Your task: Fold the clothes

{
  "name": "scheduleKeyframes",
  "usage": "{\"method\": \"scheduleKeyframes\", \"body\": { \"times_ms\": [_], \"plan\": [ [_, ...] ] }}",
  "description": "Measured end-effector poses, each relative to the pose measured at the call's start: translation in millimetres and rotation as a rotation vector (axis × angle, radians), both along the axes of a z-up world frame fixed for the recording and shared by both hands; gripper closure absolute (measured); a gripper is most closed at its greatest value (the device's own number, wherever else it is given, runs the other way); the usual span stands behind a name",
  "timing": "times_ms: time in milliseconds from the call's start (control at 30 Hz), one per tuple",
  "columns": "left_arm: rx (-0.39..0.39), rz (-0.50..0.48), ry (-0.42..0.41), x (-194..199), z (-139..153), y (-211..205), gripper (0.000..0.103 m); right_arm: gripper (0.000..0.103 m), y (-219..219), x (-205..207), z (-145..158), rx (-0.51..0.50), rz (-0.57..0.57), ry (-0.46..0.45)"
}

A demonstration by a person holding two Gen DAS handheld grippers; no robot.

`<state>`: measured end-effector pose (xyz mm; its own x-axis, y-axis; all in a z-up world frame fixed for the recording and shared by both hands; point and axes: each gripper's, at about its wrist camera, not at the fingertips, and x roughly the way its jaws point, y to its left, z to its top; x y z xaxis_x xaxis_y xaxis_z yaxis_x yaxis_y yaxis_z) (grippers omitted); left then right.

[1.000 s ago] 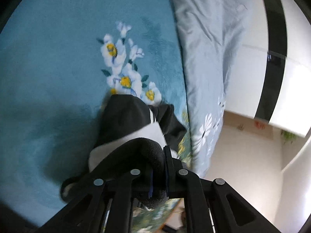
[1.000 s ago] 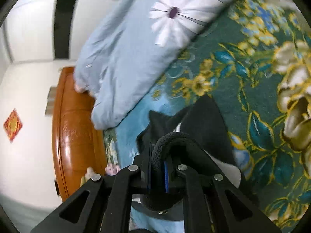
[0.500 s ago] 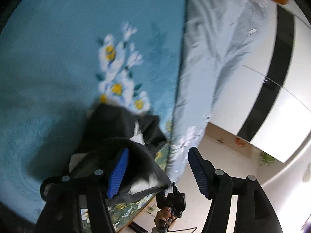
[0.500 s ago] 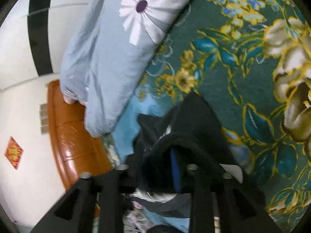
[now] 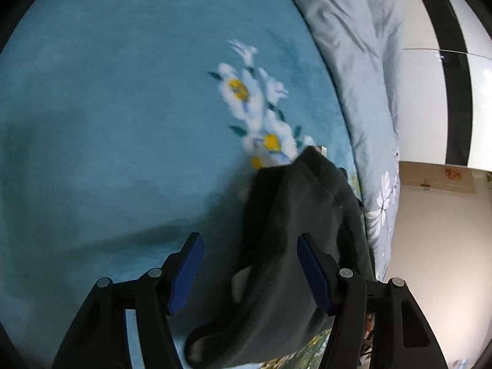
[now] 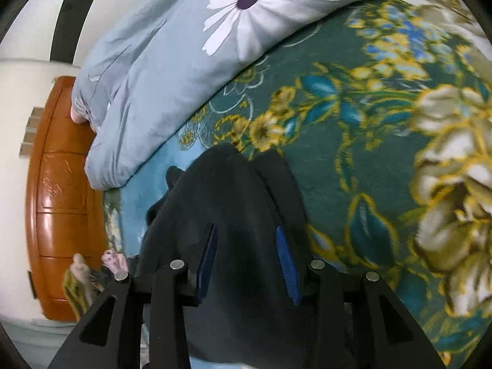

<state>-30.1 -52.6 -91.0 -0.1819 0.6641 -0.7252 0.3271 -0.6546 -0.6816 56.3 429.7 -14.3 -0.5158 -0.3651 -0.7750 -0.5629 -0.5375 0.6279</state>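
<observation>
1. The left gripper (image 5: 249,272) has its jaws spread wide, holding nothing.
2. The right gripper (image 6: 246,261) is also parted above the dark garment (image 6: 227,215).
3. The garment lies bunched on the floral blanket (image 5: 123,123), near the grey quilt's (image 6: 160,70) edge.
4. Bare blanket stretches left of it.

Dark garment (image 5: 295,246), folded into a bundle, lying on floral bedspread (image 5: 123,123)
</observation>
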Motion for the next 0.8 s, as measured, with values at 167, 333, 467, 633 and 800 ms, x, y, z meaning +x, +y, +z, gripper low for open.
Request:
{"method": "scheduleKeyframes", "body": {
  "times_ms": [167,333,467,633,800],
  "plan": [
    [-0.039,-0.037,0.054,-6.8,14.0,26.4,0.072,0.092,-12.4,-14.8,0.8,0.063,0.020,-0.019],
    [-0.168,-0.102,0.187,-6.3,45.8,35.2,0.092,0.098,-23.9,-14.5,26.4,0.153,0.065,0.039],
    [-0.079,-0.020,0.340,-0.3,86.9,8.0,0.093,0.099,-19.0,-0.4,69.6,0.200,0.040,0.200],
    [-0.143,0.013,0.216,-17.3,54.8,-4.1,0.093,0.100,5.9,3.8,59.0,0.202,-0.075,0.185],
    [-0.171,0.007,0.121,-16.2,26.9,-7.1,0.093,0.100,7.2,-2.7,6.5,0.161,-0.105,0.043]
  ]
}}
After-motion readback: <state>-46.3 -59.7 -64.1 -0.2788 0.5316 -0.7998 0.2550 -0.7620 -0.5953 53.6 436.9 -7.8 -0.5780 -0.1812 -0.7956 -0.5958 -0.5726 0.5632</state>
